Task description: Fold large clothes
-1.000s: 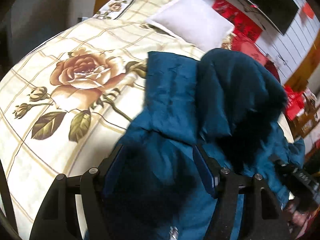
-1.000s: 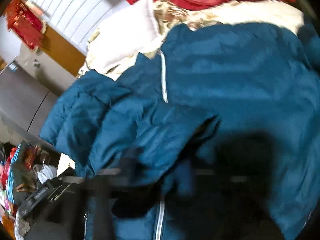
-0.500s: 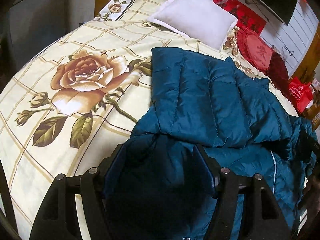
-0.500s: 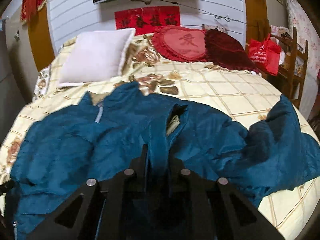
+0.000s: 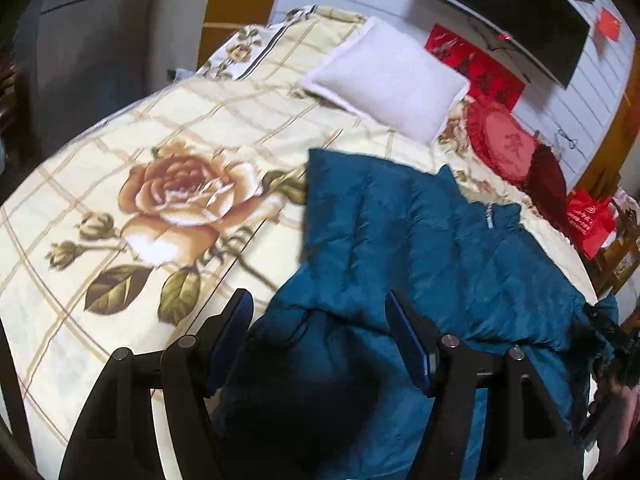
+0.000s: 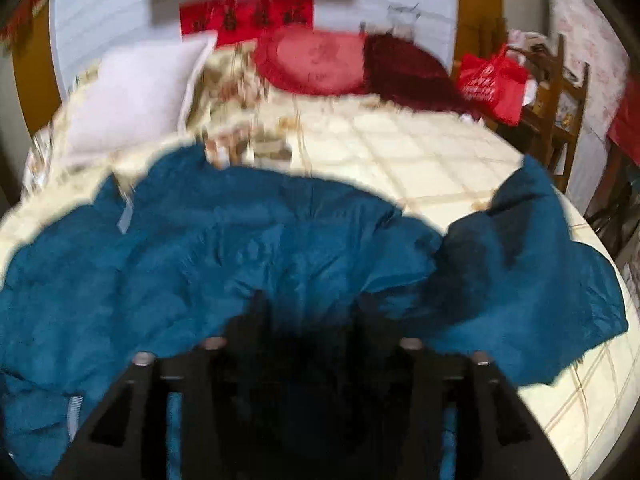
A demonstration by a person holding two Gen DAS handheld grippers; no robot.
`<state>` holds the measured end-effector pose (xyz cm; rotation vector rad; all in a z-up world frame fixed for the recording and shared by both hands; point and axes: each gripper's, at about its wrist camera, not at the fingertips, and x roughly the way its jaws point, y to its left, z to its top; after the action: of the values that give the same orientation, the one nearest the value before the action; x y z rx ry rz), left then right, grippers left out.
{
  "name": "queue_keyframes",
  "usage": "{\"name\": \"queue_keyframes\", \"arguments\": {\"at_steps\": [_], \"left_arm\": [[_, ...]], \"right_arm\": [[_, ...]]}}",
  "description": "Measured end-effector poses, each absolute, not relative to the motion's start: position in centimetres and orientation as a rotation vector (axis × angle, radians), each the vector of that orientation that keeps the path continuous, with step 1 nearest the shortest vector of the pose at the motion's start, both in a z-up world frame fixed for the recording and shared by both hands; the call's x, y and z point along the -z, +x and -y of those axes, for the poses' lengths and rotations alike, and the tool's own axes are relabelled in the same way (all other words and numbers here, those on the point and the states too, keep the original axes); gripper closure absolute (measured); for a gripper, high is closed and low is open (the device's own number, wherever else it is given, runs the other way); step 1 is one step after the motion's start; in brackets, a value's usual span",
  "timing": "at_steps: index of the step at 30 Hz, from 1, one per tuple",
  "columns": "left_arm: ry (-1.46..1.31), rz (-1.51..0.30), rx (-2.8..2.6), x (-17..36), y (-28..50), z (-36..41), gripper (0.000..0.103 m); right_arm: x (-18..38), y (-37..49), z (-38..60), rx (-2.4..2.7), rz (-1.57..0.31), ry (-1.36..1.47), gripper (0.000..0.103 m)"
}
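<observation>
Puffy dark-blue quilted jacket [image 5: 432, 240] lies spread on the cream bed cover with a big rose print [image 5: 180, 196], half folded.

Left gripper [image 5: 318, 330] hovers over the jacket's near edge, jaws apart and empty. Right gripper [image 6: 308, 316] has just been opening; its jaws look apart, with cloth below them but not pinched. One sleeve [image 6: 532, 264] sticks out to the right. A good next fold would pinch that sleeve's end, lay it flat across the body, and smooth lumps first.

Dim indoor light, fisheye-warped dark corners, heavy motion blur in right view.
</observation>
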<state>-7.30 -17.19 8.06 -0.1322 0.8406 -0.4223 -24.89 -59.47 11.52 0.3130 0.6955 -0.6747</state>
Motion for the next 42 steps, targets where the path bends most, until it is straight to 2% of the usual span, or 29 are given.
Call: {"name": "queue_keyframes", "arguments": {"at_steps": [2,6,12,15,19,29,36,42], "left_arm": [[-0.123,-0.821,0.427,-8.6,-7.2,17.8,0.052],[-0.113,-0.826,0.442,-8.3,-6.2,19.4,0.052],[0.043,-0.913,0.4,-4.6,-4.7,21.6,0.052],[0.014,-0.929,0.409,-3.8,-4.4,21.0,0.052],[0.003,-0.936,0.408,-3.4,-4.5,21.0,0.051],[0.029,-0.945,0.398,-3.1,-4.5,21.5,0.048],[0.029,-0.947,0.416,-2.7,-4.4,21.6,0.043],[0.034,-0.943,0.412,-2.6,-4.5,21.6,0.041]], "right_arm": [[-12.8,-25.2,57.9,0.589,-0.654,0.32,0.035],[-12.9,-21.6,53.8,0.283,-0.7,0.328,0.035],[-10.0,-14.8,47.1,0.133,-0.779,0.197,0.035],[-7.5,-13.1,46.2,0.183,-0.85,0.148,0.035],[-5.5,-13.1,46.4,0.189,-0.875,0.155,0.035],[-10.2,-18.2,52.1,0.325,-0.808,0.121,0.034],[-7.7,-19.8,59.5,0.512,-0.853,0.207,0.034],[-6.0,-20.2,60.7,0.512,-0.866,0.261,0.033]]}}
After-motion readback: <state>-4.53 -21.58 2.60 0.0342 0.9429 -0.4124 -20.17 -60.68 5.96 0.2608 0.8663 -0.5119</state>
